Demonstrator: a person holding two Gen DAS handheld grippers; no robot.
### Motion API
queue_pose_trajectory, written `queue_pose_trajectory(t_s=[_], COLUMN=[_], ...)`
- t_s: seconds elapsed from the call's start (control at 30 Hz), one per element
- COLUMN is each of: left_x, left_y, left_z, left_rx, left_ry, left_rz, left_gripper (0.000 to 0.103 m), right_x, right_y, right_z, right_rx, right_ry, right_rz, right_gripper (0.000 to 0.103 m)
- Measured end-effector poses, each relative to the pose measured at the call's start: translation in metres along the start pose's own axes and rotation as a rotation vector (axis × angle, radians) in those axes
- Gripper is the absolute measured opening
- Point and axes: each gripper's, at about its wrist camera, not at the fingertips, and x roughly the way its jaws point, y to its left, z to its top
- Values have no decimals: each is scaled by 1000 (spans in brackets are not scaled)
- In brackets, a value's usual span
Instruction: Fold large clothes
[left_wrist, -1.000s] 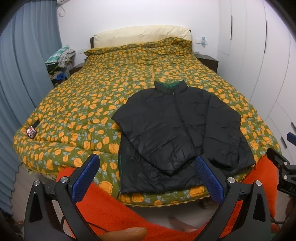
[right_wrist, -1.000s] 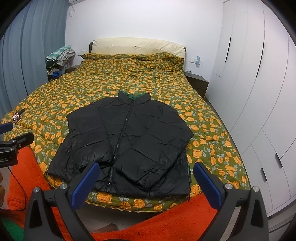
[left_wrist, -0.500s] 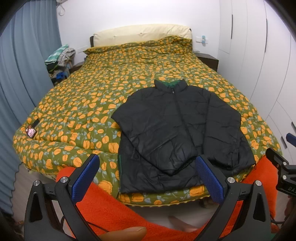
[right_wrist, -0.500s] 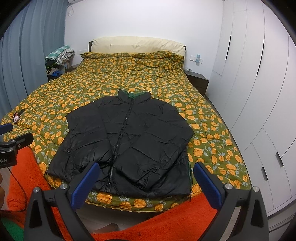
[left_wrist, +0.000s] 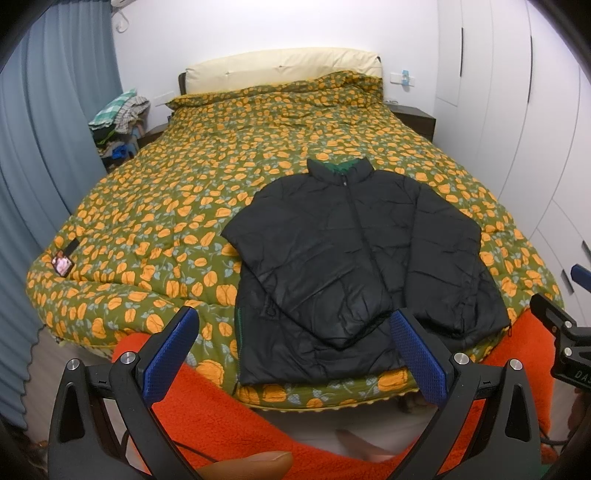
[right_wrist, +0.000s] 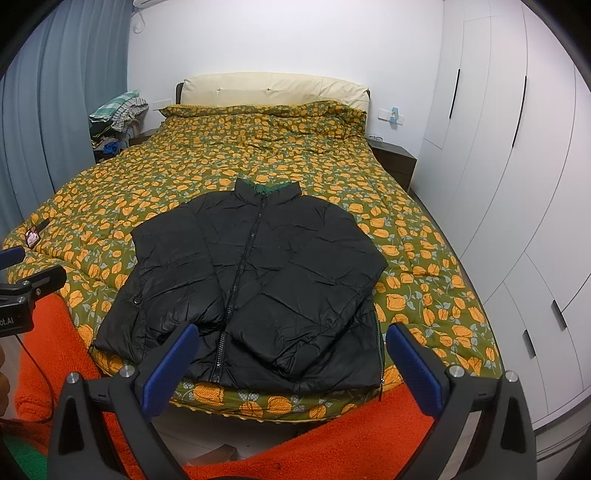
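One floral quilt (right_wrist: 147, 206) covers the bed; a black puffer jacket (right_wrist: 258, 277) lies flat at its near edge, both sleeves folded across the front. Left gripper (left_wrist: 295, 350) and right gripper (right_wrist: 288, 354) hover before the hem, jaws wide apart, holding nothing.

Open quilt around the jacket, cramped at the foot edge

Beyond the black puffer jacket (right_wrist: 255, 284) you have broad bare quilt (right_wrist: 258, 147) up to the headboard (right_wrist: 273, 88), and more to its left. To its right the white wardrobe (right_wrist: 517, 184) walls in a narrow aisle. On its near side, orange fleece (right_wrist: 354, 435) crowds the bed edge below both wide-spread grippers, left (left_wrist: 295, 354) and right (right_wrist: 291, 369).
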Motion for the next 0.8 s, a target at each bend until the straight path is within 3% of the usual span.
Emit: queue_pose_trajectory(t_s=[0.8], left_x=[1], left_y=[1], left_z=[4], left_rx=[-1], left_ry=[-4], left_rz=[9], left_gripper=[103], right_x=[2], right_y=[5], right_z=[-1], right_rx=[3], right_ry=[-2], right_rz=[1], right_gripper=[103])
